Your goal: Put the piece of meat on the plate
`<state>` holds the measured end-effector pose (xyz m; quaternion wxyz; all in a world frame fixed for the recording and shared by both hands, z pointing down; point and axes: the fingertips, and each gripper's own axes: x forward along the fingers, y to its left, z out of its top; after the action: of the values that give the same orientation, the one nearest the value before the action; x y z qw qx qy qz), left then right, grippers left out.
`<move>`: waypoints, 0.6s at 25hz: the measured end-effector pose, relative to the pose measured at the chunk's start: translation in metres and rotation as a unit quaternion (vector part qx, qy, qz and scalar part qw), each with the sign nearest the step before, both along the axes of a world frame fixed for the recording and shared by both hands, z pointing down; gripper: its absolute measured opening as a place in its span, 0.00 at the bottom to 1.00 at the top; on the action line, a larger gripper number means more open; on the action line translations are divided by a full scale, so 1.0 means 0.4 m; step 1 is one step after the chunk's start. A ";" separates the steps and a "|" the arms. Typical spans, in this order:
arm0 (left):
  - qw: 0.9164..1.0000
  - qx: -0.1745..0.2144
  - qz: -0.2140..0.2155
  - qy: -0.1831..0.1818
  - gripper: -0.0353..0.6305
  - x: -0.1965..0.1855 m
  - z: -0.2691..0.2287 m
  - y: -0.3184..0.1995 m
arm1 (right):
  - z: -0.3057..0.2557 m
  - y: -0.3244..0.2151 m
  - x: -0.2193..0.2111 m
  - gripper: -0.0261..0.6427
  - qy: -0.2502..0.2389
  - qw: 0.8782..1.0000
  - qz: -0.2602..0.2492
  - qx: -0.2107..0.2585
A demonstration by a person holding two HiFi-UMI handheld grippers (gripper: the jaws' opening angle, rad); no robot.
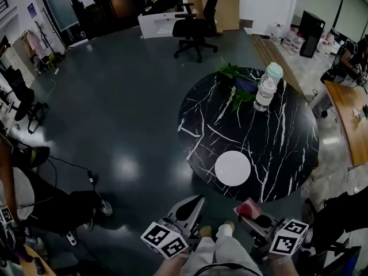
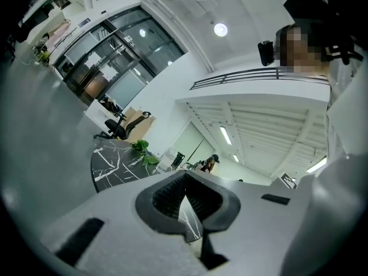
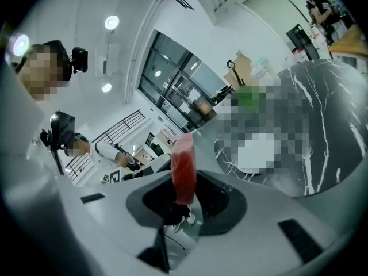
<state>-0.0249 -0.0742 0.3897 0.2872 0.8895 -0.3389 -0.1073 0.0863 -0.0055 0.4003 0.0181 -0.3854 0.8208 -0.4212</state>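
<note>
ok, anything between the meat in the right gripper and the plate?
No. In the head view only bare black table lies between the meat, held in the right gripper, and the white plate.

The head view is dim and dark in its corners; the glossy floor (image 1: 123,168) carries pale, smeared lamp reflections, and the white plate (image 1: 232,168) is the brightest spot on the black marble desk (image 1: 276,148). Both gripper views are brighter, lit by a round ceiling lamp (image 2: 221,29) and strip lights (image 2: 225,135), with heavy fisheye bending and shaded rims.
</note>
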 end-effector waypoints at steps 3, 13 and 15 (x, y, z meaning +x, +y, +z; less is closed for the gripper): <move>1.000 -0.009 -0.002 0.003 0.07 0.027 0.039 -0.034 | 0.042 -0.040 0.017 0.18 0.003 1.000 -0.001 -0.016; 0.997 -0.016 -0.078 -0.019 0.07 0.000 0.151 -0.195 | 0.220 -0.251 0.027 0.18 0.033 0.995 -0.065 -0.068; 0.996 -0.020 -0.088 -0.024 0.07 0.000 0.188 -0.226 | 0.256 -0.281 0.024 0.18 0.041 0.993 -0.076 -0.076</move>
<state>-0.0247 -0.1647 0.4648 0.2867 0.8523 -0.4249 -0.1042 0.0960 -0.1179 0.5027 -0.0774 -0.3388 0.8135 -0.4663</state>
